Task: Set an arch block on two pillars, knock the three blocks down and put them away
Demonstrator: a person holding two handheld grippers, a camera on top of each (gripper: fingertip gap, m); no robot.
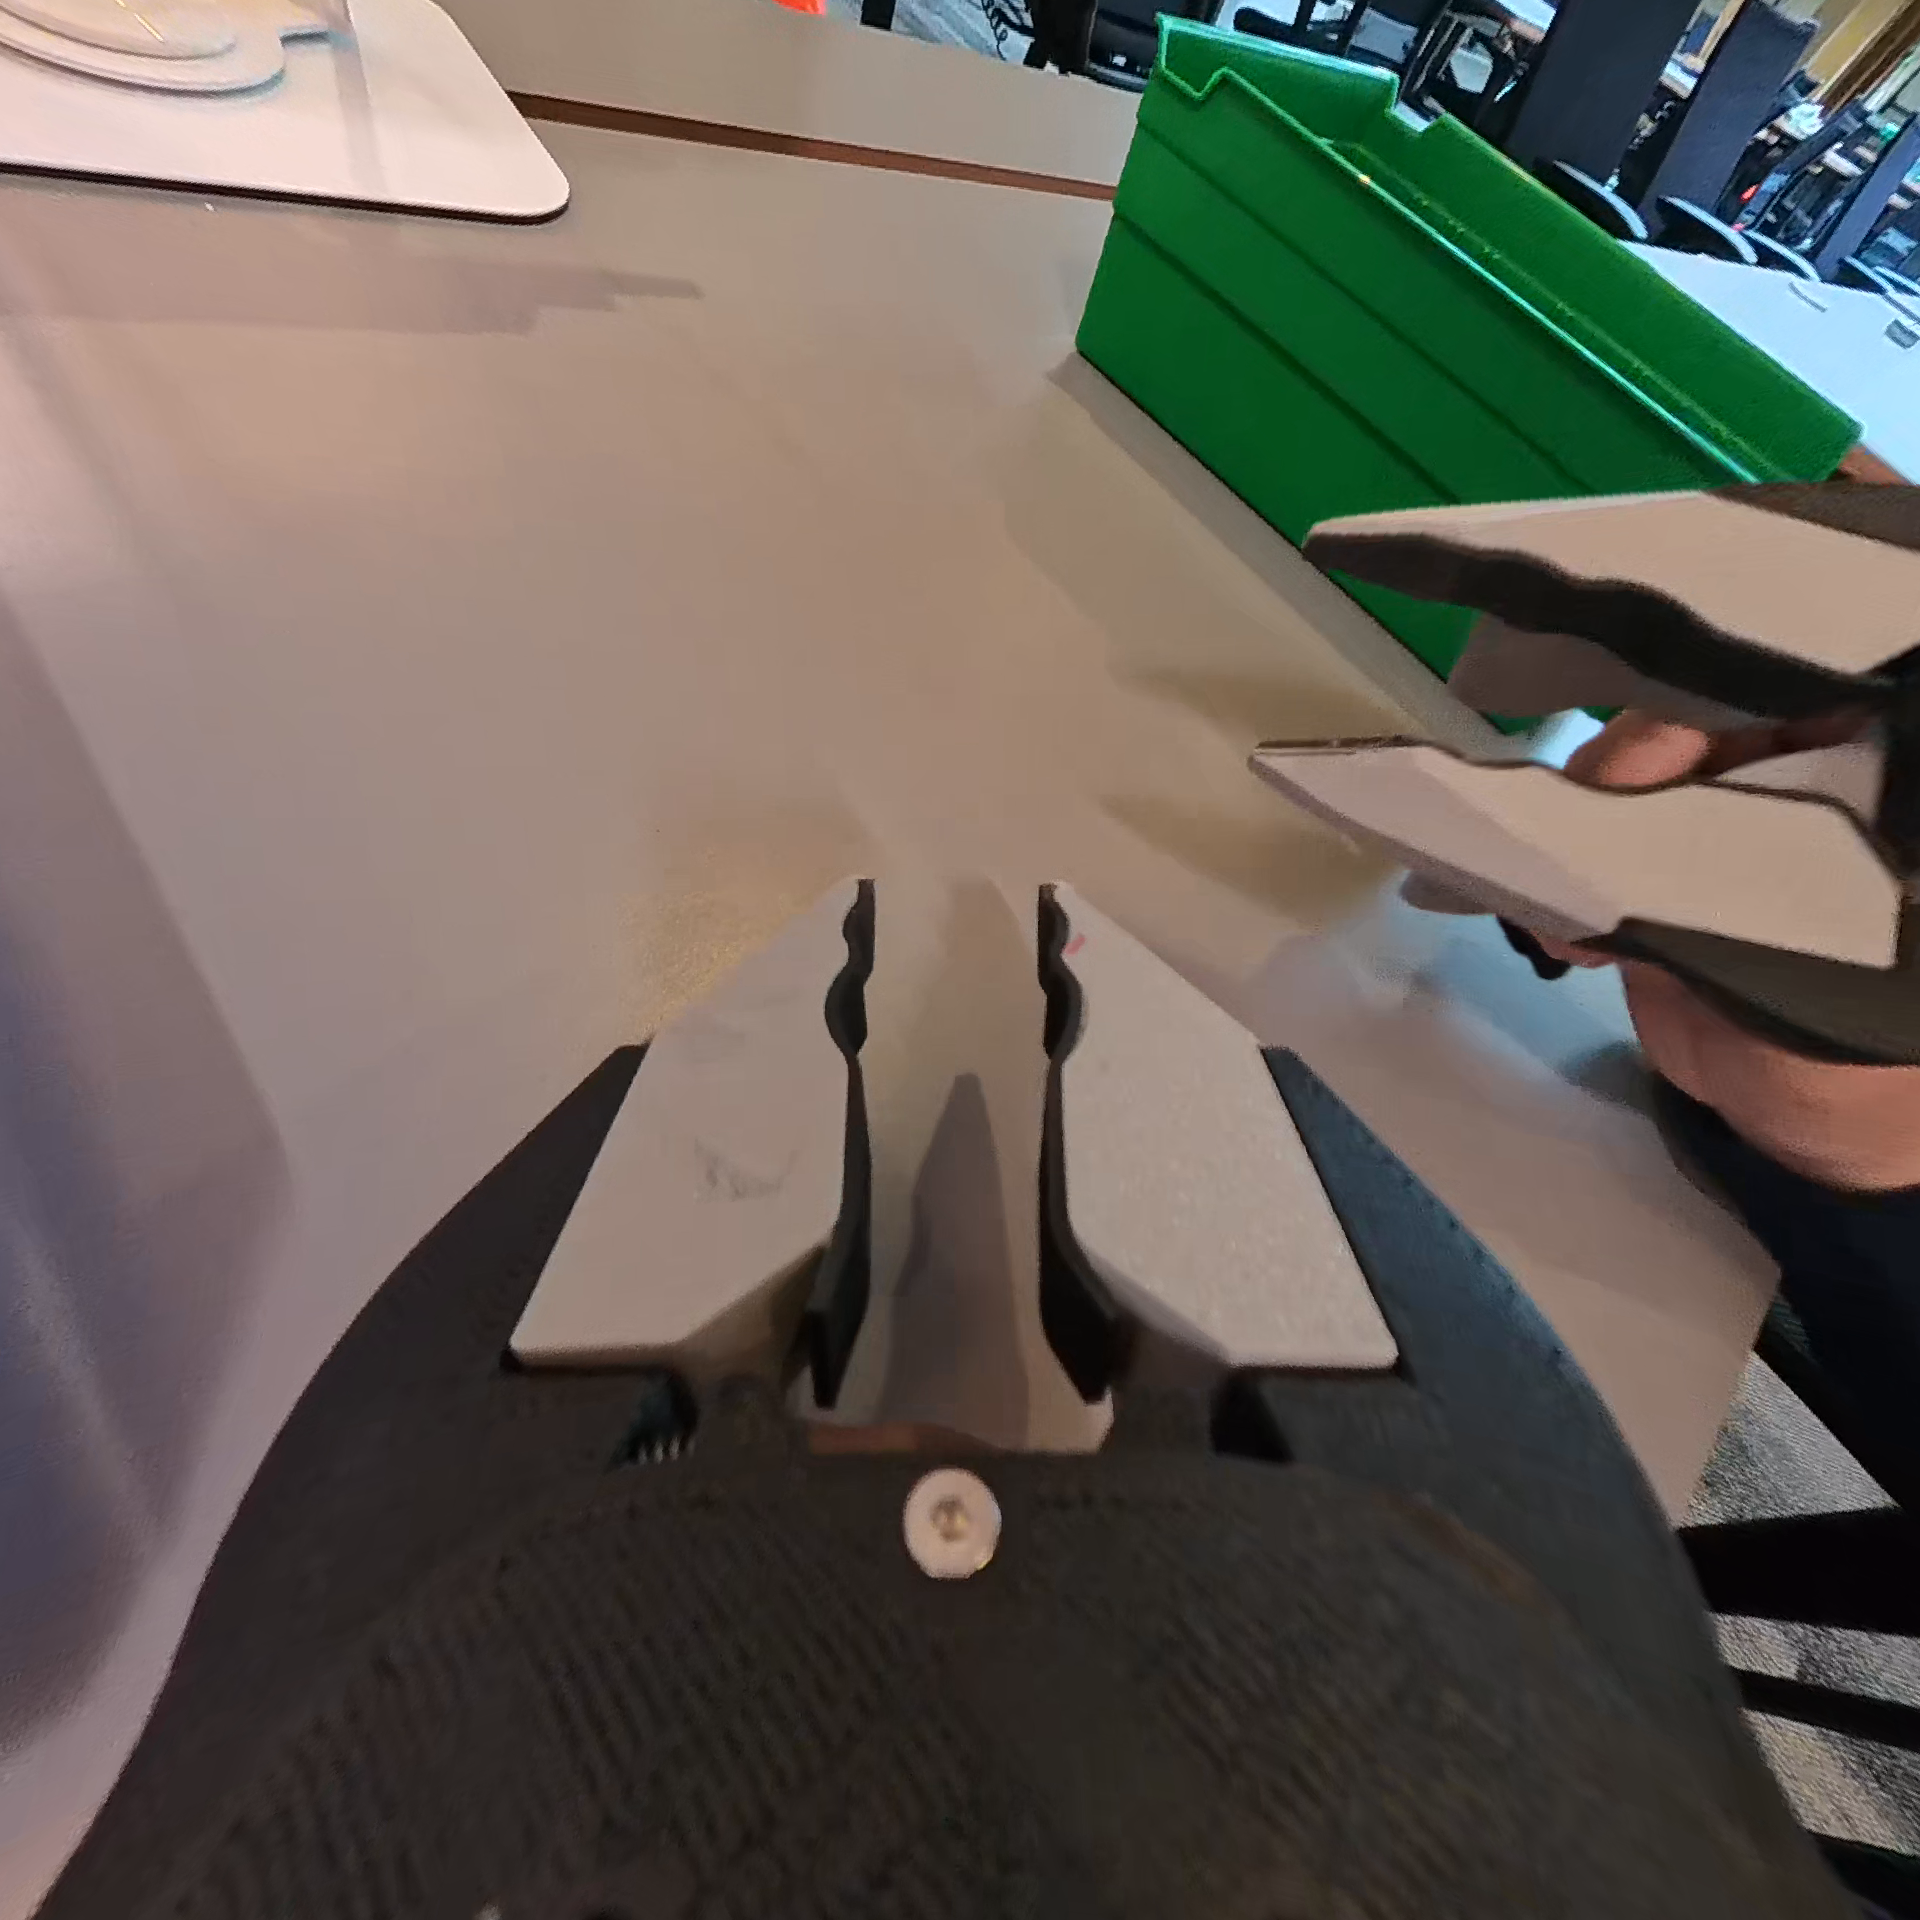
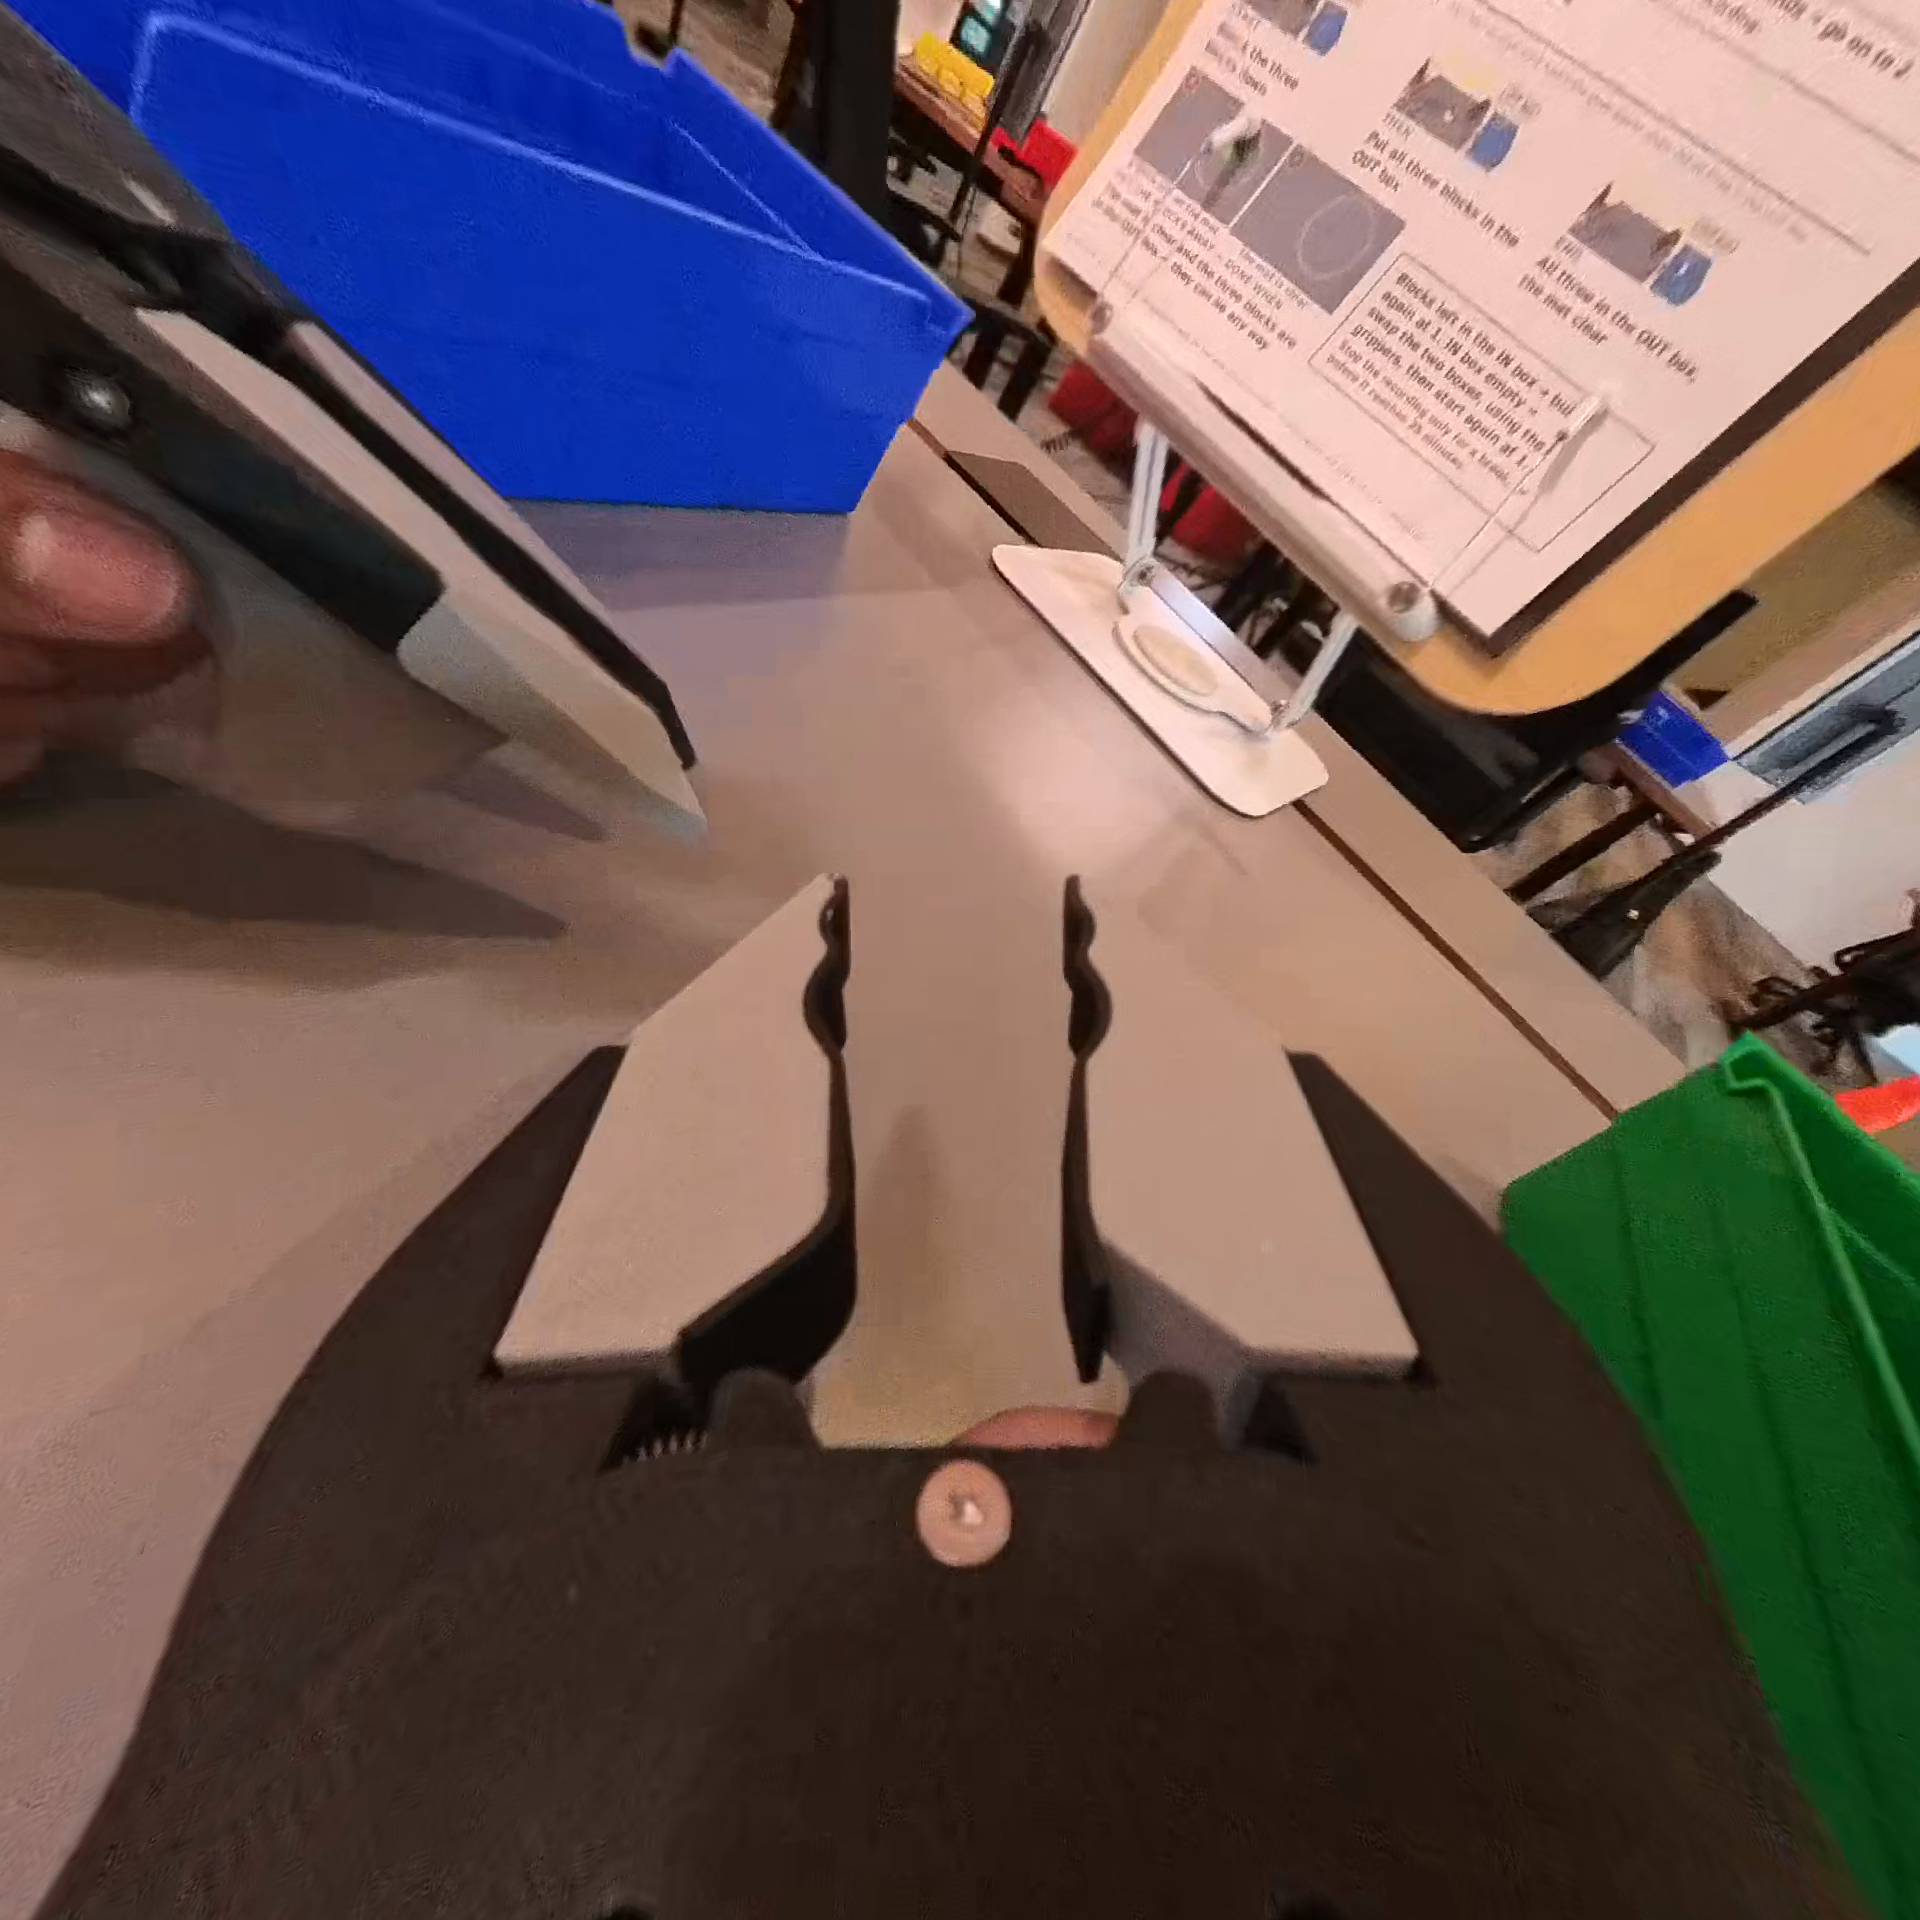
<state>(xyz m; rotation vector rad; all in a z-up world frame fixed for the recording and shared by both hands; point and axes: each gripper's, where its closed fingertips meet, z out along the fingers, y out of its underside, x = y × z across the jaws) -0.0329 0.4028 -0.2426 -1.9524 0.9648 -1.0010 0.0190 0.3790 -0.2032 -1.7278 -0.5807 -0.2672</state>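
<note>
We hold both grippers low over the bare grey desk (image 1: 520, 623), and no arch or pillar block shows in either view, so we cannot tell whether the blocks sit inside the green bin (image 1: 1403, 312), inside the blue bin (image 2: 520, 291), or somewhere out of sight. The left gripper (image 1: 956, 894) has its jaws parted by a narrow gap with nothing between them, and the right gripper (image 2: 956, 894) is likewise slightly parted and empty. In the left wrist view the right gripper reaches in from the side, just in front of the green bin and near our left jaws. That closeness is the first risk: if we swing either tool toward a bin without watching the other, we judge they could knock together. A second risk is reaching into a bin blind, since neither view shows inside one; the narrow jaws would likely need widening before they fit over a block, or they may push it away instead of gripping it. The stand with the instruction sheet (image 2: 1455, 260) rises from a white base (image 2: 1164, 675) on the desk ahead of the right gripper, and a wide sweep there could catch it.
</note>
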